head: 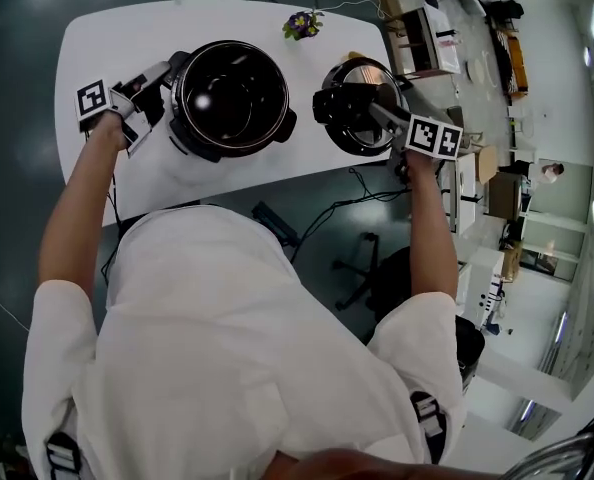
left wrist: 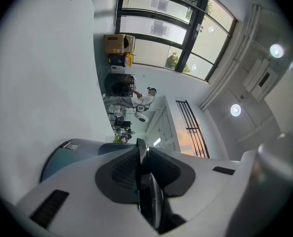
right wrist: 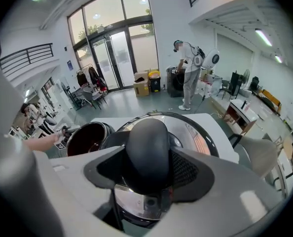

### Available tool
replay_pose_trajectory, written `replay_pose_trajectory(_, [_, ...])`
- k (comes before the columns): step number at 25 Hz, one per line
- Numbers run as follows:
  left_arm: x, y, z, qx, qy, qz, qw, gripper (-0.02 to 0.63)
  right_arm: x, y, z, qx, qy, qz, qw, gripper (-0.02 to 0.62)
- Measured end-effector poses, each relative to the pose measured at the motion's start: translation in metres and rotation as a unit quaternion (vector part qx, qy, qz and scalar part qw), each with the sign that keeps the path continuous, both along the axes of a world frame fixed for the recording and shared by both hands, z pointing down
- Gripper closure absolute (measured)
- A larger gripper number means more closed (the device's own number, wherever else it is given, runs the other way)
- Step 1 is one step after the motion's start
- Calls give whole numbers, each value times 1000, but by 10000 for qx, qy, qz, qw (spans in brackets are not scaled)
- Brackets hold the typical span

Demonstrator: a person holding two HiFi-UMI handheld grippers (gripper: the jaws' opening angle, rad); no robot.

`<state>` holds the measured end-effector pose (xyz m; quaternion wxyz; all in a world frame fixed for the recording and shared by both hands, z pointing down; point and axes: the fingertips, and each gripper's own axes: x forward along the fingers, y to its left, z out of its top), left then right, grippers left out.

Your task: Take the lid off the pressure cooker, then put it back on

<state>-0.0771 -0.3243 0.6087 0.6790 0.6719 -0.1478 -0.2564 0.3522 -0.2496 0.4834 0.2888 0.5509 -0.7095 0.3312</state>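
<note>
Right gripper view shows the right gripper (right wrist: 149, 174) clamped round the black knob (right wrist: 147, 147) of the lid (right wrist: 205, 137), the one safe place to carry it. The lid is held clear of the open pot (right wrist: 85, 139), to its right by the table (head: 97, 38) edge. In the head view the left gripper (head: 149, 86) is pinched shut on the pot's side handle (head: 174, 66), I'd say to steady it for the lid's return.

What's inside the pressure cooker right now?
The pressure cooker is open: dark glossy walls and bottom, nothing visible inside; glare masks part of the bottom. Right tongs hold the lid aside.
</note>
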Motion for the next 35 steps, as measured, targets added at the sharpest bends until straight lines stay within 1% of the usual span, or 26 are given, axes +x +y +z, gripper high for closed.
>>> replay_pose_trajectory(4, [2,1,1,19,-5,108,9999,538,-59,-3,-27,141,-400,-310,9986,314])
replay_pose_trajectory(9, [2,4,-3,7,-55,176,9998,538,-141,-4,-46,152,-721,-790,9941,314])
replay_pose_trajectory(12, [3,6,-10,19,-37,213,9998,538,-184,-5,-53,109,-738,-1117,9909,314])
replay_pose_trajectory(15, [2,4,-8,38,-32,226,9997,538,-215,-9,-46,26,-578,-1328,9895,315])
replay_pose_trajectory(17, [4,3,-9,97,24,264,9996,538,-234,-11,-37,-30,-630,-1439,9876,315])
replay_pose_trajectory(20, [6,5,-15,145,183,301,9993,538,-256,-13,-23,-111,-655,-1546,9857,316])
replay_pose_trajectory(24, [6,5,-5,21,142,314,9994,538,-279,-9,-10,-166,-671,-1667,9836,315])
replay_pose_trajectory(30, [6,3,-3,31,245,355,9991,538,-297,-3,8,-171,-561,-1822,9815,316])
replay_pose_trajectory(33, [7,6,-16,50,325,390,9987,538,-295,-4,10,-162,-515,-1792,9823,315])
replay_pose_trajectory(35, [6,7,-16,19,323,396,9987,538,-297,-3,11,-149,-475,-1855,9814,315])
